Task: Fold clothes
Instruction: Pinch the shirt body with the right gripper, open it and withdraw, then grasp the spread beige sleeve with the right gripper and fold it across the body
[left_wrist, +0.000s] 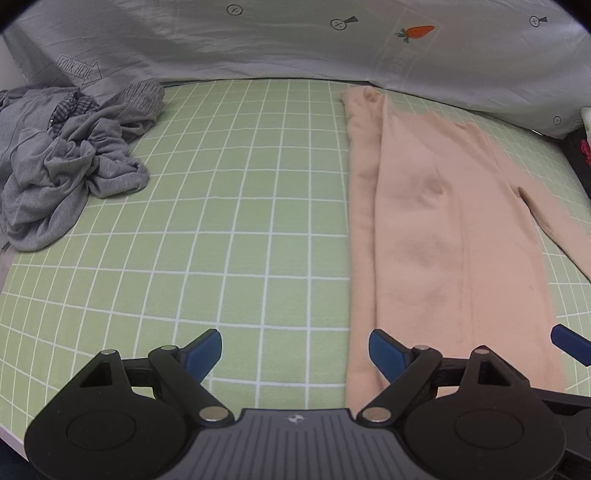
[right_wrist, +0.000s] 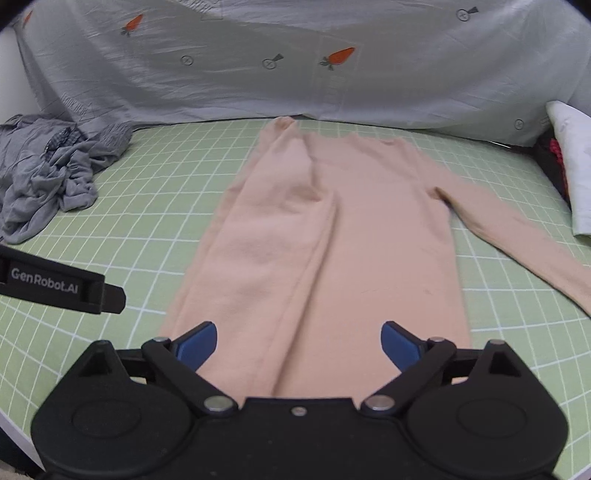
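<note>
The pink top lies lengthwise ahead of the right gripper, the nearer one; the left gripper is beside it. Both are wide open, empty.

Both wrist views look low across the bed toward 12 o'clock, sharing the peach garment.

Peach sweater, grey clothes pile, green white-gridded sheet.

"GenRobot.AI" on left gripper, "LOOK HERE" arrow on grey quilt
</note>
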